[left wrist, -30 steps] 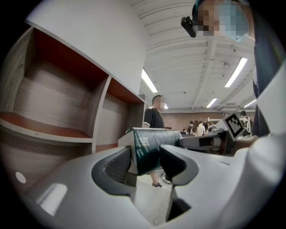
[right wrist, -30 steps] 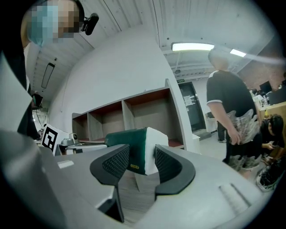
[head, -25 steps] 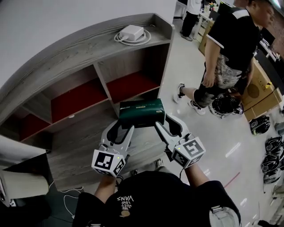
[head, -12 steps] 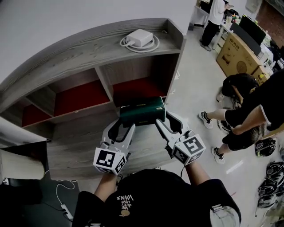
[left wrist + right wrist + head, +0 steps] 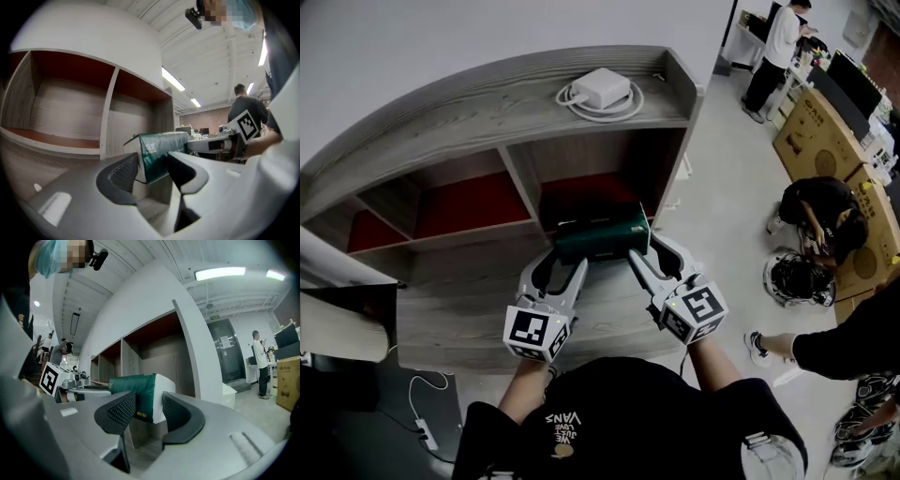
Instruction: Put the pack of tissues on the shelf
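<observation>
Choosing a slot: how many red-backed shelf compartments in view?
3 in head view: left compartment, middle compartment, right compartment with the tissue pack before it. More may be hidden left.

Both forearms reach forward from the lower centre of the frame. The left gripper [image 5: 555, 269] and right gripper [image 5: 656, 258] sit side by side, jaws each clamped on one end of the tissue pack [image 5: 598, 239].

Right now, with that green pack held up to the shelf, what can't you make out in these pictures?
- Head view: the pack of tissues hides the floor of the shelf compartment behind it.
- Left gripper view: the print on the pack is too small and blurred to read.
- Both gripper views: the shelf's top and the white charger lying there are out of sight, seen from below.
</observation>
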A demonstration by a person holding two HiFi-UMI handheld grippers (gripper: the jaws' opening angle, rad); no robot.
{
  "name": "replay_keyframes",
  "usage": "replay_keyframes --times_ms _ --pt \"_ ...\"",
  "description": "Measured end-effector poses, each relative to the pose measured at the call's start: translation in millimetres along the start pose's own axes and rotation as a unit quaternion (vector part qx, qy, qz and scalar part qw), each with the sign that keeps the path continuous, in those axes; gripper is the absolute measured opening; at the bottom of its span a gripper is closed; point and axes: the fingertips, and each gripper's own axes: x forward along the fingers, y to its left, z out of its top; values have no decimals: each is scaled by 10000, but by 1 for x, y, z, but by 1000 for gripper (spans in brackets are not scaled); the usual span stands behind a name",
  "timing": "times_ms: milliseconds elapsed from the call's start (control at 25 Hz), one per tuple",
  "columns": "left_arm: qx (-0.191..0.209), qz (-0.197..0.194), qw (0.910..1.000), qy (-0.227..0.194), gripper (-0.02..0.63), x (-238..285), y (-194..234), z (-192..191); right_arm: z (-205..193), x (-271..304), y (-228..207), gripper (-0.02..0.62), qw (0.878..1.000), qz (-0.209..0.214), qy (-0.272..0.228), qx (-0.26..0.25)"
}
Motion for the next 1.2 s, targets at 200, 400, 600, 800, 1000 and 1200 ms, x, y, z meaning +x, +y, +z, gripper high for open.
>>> replay_keyframes --times_ms 200,400,600,800,1000,1200 --pt "8 147 9999 87 241 2 3 -10 -7 5 -2 173 10000 63 32 -68" --pt "174 204 9996 95 241 8 6 -10 -9 10 -7 173 9998 32 18 -174" --pt "158 199 9996 147 241 32 17 -11 -9 27 -25 173 9997 -66 54 -210" --pt "121 209 9996 171 241 48 25 -8 -5 39 -38 173 9995 -113 130 -277" --pt "88 259 9994 192 241 54 30 -12 -9 47 -43 173 9990 -175 227 -351" --pt "102 387 9989 258 236 61 37 -13 -12 56 -47 173 9988 -218 285 -343"
